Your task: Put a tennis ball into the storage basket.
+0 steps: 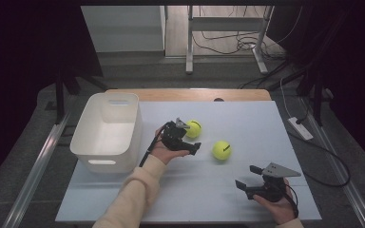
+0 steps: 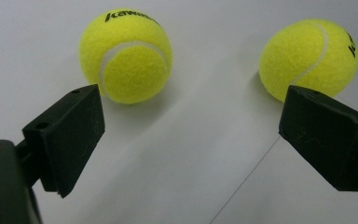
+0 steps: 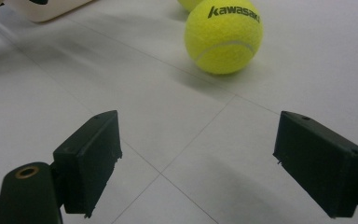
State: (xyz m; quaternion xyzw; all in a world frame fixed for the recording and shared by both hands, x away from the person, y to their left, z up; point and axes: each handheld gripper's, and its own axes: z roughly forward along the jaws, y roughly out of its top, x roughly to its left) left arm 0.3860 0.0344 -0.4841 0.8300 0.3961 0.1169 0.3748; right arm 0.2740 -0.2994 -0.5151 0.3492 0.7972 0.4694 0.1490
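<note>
Lining up my left gripper on the two tennis balls, I judge this as the approach step, before any grasp: its jaws stand wide apart with nothing between them, and in the left gripper view the far ball and the near ball both lie on the white table just past the jaw tips. My right gripper hangs released too, well apart from the near ball. The white bin sits empty to the left. Next I'd pick one ball, centre the jaws around it, and then squeeze.
</note>
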